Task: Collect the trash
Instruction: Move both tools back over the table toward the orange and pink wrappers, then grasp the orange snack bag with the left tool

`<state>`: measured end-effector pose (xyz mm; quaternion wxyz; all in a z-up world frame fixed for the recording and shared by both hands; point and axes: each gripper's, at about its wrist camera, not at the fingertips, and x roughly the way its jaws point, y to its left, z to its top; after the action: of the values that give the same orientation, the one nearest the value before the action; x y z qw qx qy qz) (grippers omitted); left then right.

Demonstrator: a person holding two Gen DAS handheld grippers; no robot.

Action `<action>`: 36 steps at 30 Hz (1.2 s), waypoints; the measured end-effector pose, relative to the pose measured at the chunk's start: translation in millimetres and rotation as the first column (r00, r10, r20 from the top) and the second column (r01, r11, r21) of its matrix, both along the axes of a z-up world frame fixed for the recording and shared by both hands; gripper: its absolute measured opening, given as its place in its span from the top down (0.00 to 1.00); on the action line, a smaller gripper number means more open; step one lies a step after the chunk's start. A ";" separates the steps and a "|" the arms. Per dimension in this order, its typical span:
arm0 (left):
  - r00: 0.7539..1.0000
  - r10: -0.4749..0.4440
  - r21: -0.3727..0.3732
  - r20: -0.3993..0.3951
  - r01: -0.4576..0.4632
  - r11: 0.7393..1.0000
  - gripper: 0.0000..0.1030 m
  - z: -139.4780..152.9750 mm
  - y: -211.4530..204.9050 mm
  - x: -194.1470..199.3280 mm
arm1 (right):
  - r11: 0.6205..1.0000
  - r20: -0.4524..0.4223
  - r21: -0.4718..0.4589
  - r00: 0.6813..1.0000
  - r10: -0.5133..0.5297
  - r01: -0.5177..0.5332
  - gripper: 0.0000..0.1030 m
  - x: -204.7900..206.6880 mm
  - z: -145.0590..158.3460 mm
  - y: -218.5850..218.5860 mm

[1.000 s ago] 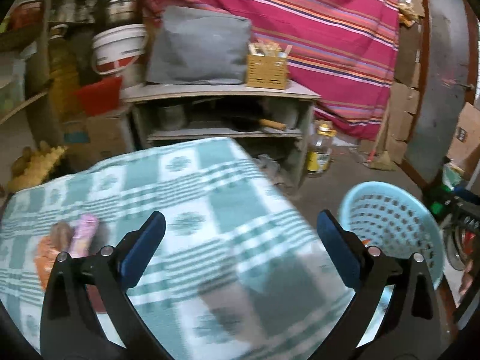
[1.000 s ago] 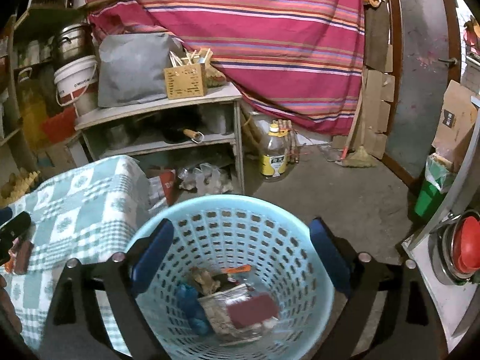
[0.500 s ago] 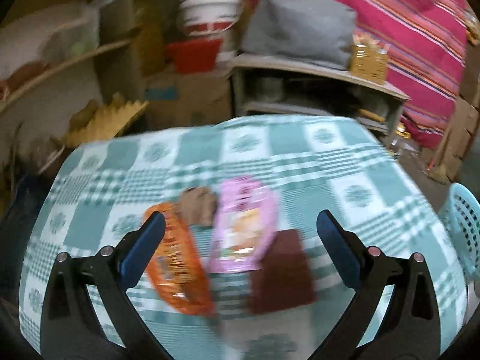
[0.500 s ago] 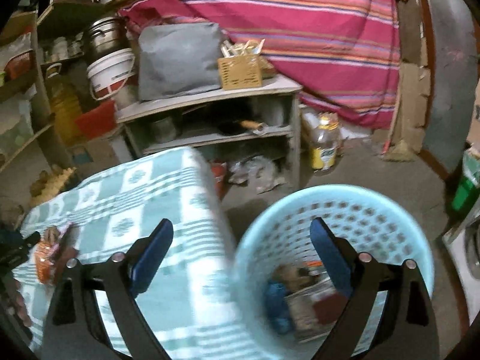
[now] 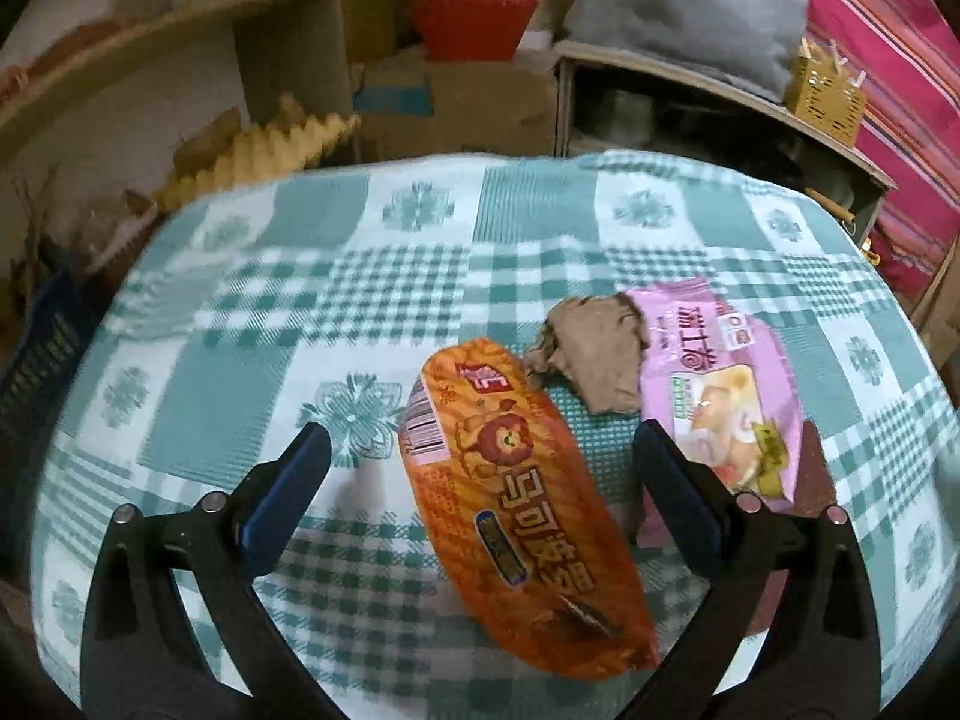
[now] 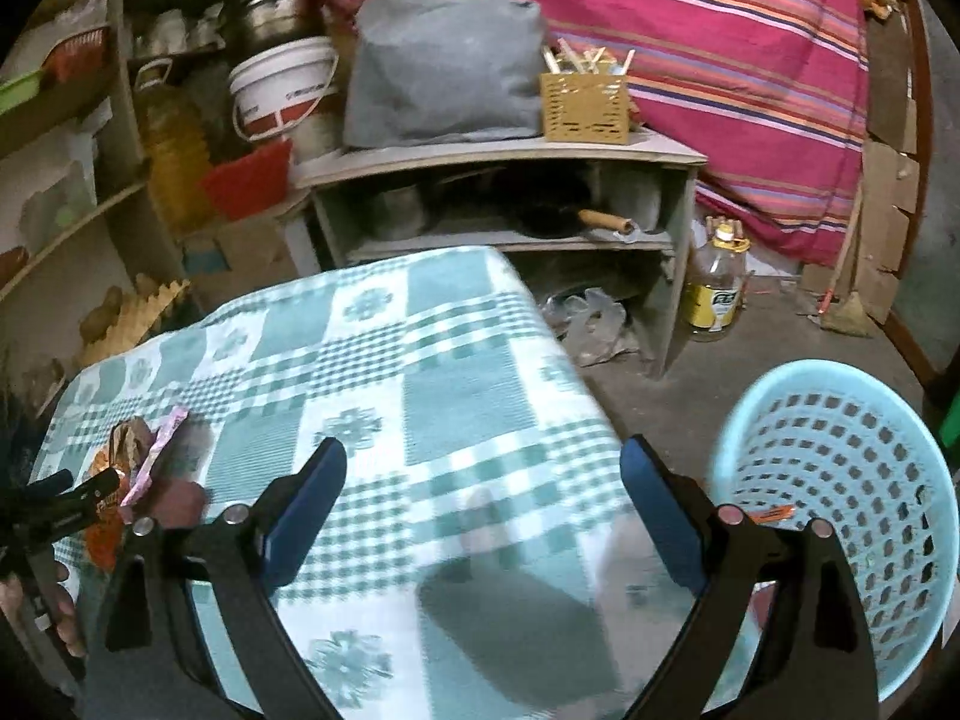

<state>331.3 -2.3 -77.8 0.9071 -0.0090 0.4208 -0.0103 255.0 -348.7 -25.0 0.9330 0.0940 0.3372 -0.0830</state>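
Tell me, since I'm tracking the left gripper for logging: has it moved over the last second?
Yes. The left gripper swung away from the blue basket toward the trash; its open fingers now frame the orange wrapper on the checked tablecloth.

The dark red packet [image 5: 813, 468] lies mostly hidden under the pink wrapper [image 5: 723, 396], with only its edge showing beside it. The blue basket [image 6: 852, 480] is cut off by the picture's right edge, its contents screened by the right gripper [image 6: 483, 501]. The worktop's [image 6: 456, 396] near part is blurred.
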 end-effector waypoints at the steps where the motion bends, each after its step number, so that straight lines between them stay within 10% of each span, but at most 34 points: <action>1: 1.000 0.005 -0.019 -0.007 -0.005 1.000 0.06 -1.1 2.0 2.1 | 1.000 -0.003 -0.002 1.000 0.007 -0.007 0.12 3.5 -1.3 4.4; 16: 0.995 -0.074 -0.080 -0.064 0.068 0.994 0.89 -4.8 -3.1 6.3 | 0.993 -0.030 -0.050 0.994 0.101 -0.103 0.12 24.4 -7.6 62.5; 36: 0.999 -0.015 -0.109 0.031 0.019 0.994 0.94 31.8 89.6 -38.0 | 0.966 -0.061 -0.050 0.966 0.250 -0.253 0.12 30.7 -15.3 168.4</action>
<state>293.4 87.3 -46.0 0.9114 -0.0547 0.4057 -0.0410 285.7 -180.3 -40.3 0.9289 0.0212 0.3689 0.0239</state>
